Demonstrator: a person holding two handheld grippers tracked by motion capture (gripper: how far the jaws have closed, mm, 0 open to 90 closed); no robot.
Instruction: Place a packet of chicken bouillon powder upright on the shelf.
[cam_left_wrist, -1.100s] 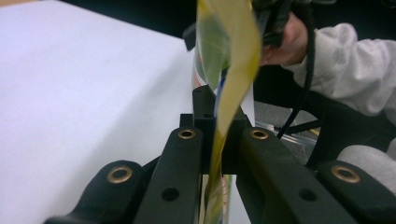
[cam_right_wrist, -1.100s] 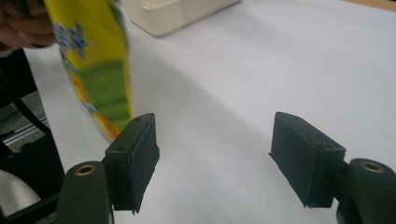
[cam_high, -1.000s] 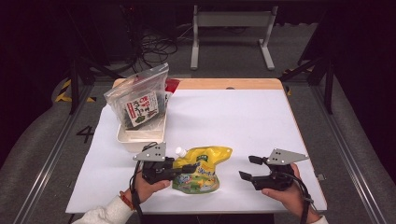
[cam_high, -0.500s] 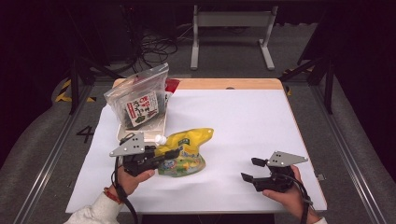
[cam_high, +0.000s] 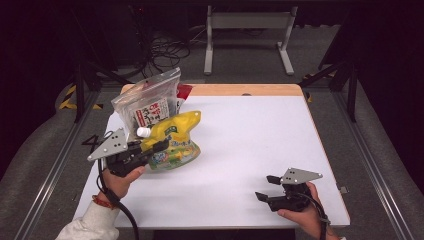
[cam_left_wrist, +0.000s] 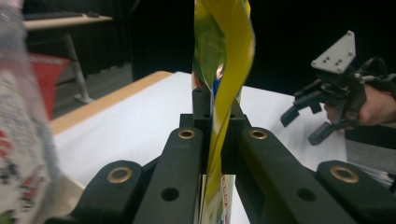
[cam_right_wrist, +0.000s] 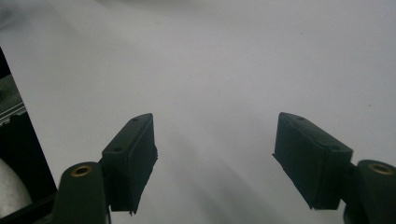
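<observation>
A yellow spouted pouch (cam_high: 175, 142) with a white cap hangs off the table at the left, pinched by my left gripper (cam_high: 157, 146), which is shut on its edge. In the left gripper view the yellow pouch (cam_left_wrist: 224, 70) stands upright between the closed jaws. Just behind it a clear bag of dark snacks (cam_high: 150, 102) leans in a shallow tray at the table's far left. Near the front right edge my right gripper (cam_high: 266, 187) rests low over the white table top (cam_high: 260, 130), open with nothing between its jaws; the right gripper (cam_right_wrist: 215, 156) shows bare white surface between them.
A red packet (cam_high: 184, 91) peeks out behind the clear bag. A wooden strip (cam_high: 240, 90) edges the table's far side. Dark floor, cables and a metal stand leg (cam_high: 210, 45) lie beyond it. My right gripper (cam_left_wrist: 317, 109) also shows at the right of the left gripper view.
My left gripper has carried the yellow pouch up and to the left, from the table's front middle toward the clear bag. The right gripper has stayed where it was.
</observation>
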